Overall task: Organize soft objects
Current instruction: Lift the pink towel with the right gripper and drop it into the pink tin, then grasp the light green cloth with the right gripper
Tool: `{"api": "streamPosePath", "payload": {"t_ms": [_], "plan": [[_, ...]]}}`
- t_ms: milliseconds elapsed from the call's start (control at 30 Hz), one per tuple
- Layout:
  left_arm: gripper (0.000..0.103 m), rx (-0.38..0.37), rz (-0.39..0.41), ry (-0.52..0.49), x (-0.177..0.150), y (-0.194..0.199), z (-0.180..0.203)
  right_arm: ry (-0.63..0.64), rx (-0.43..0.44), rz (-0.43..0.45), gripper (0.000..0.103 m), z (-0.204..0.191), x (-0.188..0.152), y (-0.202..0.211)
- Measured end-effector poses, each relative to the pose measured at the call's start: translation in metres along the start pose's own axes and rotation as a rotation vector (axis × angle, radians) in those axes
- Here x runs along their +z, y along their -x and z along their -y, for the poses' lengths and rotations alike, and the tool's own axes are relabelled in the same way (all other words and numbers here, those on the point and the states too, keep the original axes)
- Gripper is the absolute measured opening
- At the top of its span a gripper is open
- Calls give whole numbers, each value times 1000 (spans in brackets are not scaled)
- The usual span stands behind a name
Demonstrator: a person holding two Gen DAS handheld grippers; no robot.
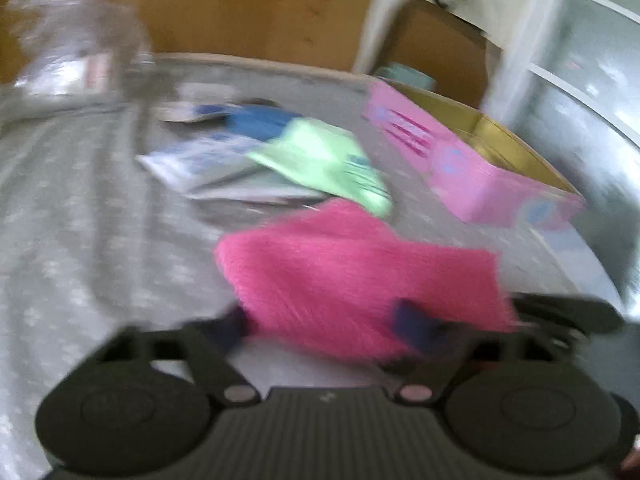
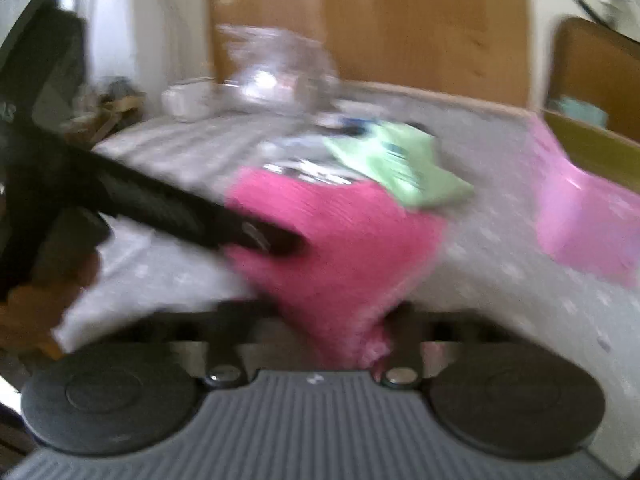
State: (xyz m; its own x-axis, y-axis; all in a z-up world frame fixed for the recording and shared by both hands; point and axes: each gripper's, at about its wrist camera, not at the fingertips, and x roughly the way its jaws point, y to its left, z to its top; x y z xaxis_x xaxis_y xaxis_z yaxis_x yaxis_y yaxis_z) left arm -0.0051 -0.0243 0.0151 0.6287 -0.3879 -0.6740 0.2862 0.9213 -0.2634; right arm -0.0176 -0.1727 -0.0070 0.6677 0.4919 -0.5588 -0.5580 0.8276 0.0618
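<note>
Both views are smeared by motion blur, so fine detail is lost. The surface is a bed (image 1: pixel 80 208) under a grey sheet with pale spots, with a wooden headboard (image 1: pixel 248 8) behind it.

In the left wrist view, a crumpled clear plastic bag (image 1: pixel 68 44) sits at the far left by the headboard. Toward the middle lies a loose heap: flat grey-white packets (image 1: pixel 208 168), a blue cloth (image 1: pixel 256 120) behind them, and a light green cloth (image 1: pixel 332 164) lying over their right side. Nearer the camera, just right of centre, is the bright pink knitted cloth (image 1: pixel 352 272), its far edge touching the green one. The left claw (image 1: pixel 320 326) is closed on the near edge of this pink cloth: the fabric fills the gap between the blue-tipped fingers (image 1: pixel 416 328). At the right, well apart from the heap, stands an open pink box (image 1: pixel 472 168) with a gold-coloured inside, by the bed's edge.

In the right wrist view, the other gripper's black body (image 2: pixel 160 204) slants in from the left, a hand (image 2: pixel 36 300) below it, and its tip meets the left side of the pink knitted cloth (image 2: pixel 340 240). The cloth hangs in a bunched point down into the right claw (image 2: pixel 320 336), which is clenched on its lower tip, so both claws hold the same cloth lifted off the sheet. Behind it are the clear bag (image 2: pixel 280 68) and green cloth (image 2: pixel 396 164); the pink box (image 2: pixel 580 220) is at the right.
</note>
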Motion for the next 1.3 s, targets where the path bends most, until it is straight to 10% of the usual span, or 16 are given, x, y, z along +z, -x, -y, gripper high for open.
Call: {"api": "streamPosePath", "payload": {"t_ms": [33, 267, 500, 667, 767, 900, 1133, 1300], "plan": [[40, -11, 2, 5, 1, 6, 5, 27, 43, 8, 26, -5, 4, -4], [45, -89, 224, -121, 68, 63, 56, -9, 152, 213, 24, 4, 35, 22], [52, -223, 295, -287, 135, -6, 145, 9, -213, 522, 24, 61, 74, 59], [69, -219, 184, -245, 149, -89, 181, -7, -459, 440, 30, 122, 77, 36], [76, -112, 155, -193, 148, -110, 178, -45, -585, 359, 76, 161, 77, 13], [88, -123, 186, -114, 135, -78, 131, -155, -712, 248, 84, 206, 62, 7], [91, 212, 258, 40, 76, -2, -12, -298, -574, 423, 84, 186, 39, 64], [90, 442, 198, 175, 34, 7, -86, -257, -196, 406, 84, 128, 64, 54]]}}
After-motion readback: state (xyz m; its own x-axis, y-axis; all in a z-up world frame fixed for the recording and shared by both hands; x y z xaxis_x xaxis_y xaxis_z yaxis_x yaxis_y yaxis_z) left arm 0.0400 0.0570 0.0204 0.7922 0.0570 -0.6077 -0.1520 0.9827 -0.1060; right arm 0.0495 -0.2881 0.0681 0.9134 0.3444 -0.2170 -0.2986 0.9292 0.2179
